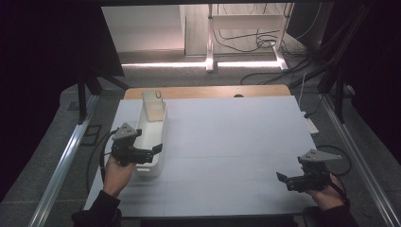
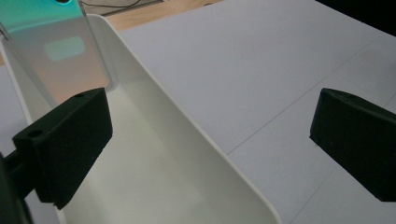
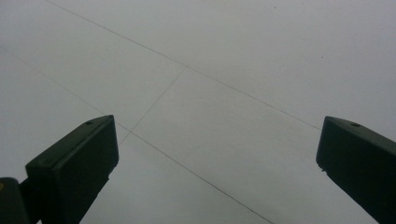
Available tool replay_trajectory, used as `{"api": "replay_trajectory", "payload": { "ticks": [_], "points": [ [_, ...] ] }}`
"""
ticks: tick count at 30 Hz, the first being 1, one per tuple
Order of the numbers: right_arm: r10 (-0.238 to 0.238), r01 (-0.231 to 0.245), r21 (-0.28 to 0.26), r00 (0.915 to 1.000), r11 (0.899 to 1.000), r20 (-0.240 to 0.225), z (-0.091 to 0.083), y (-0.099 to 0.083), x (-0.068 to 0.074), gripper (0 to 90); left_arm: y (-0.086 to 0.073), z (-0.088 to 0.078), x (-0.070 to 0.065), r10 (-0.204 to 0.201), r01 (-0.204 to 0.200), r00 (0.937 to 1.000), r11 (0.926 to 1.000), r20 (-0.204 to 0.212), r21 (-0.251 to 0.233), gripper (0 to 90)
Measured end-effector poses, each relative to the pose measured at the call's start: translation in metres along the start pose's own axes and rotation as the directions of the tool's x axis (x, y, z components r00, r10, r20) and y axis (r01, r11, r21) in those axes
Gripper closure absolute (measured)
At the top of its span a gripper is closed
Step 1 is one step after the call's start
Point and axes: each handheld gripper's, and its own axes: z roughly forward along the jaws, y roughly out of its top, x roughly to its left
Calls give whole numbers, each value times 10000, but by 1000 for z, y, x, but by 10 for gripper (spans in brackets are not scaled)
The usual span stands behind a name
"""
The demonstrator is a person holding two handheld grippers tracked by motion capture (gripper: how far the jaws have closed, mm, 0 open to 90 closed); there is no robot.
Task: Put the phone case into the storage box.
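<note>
left gripper (image 1: 158,148) wide apart | white bin (image 1: 160,161): phone case (image 1: 153,107) leaning inside

Both forearms enter from the near edge. The left hand (image 1: 115,171) holds the left gripper (image 1: 153,150) level at the left side, jaws spread wide and pointing right. The right hand (image 1: 326,193) grips the right gripper (image 1: 282,179) low at the right side, jaws parted, pointing left.

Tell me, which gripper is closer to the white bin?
Left. The left gripper sits at the white bin, jaws open astride its near wall. The right gripper hovers far across the table.
</note>
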Motion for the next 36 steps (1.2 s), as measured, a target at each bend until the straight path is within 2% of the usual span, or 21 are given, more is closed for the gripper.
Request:
{"api": "replay_trajectory", "payload": {
  "ticks": [6,19,36],
  "points": [
    [-16,16,-11,10000,10000,-7,0,0,0,0,-4,-6,-5,100,-100,9999,9999,-60,29,0],
    [-43,43,18,10000,10000,6,0,0,1,0,-15,-20,-12,45,-45,10000,10000,-75,17,0],
    [-40,40,13,10000,10000,39,0,0,1,0,-33,-44,-17,-126,119,9991,9998,-412,-182,0]
  ]
}}
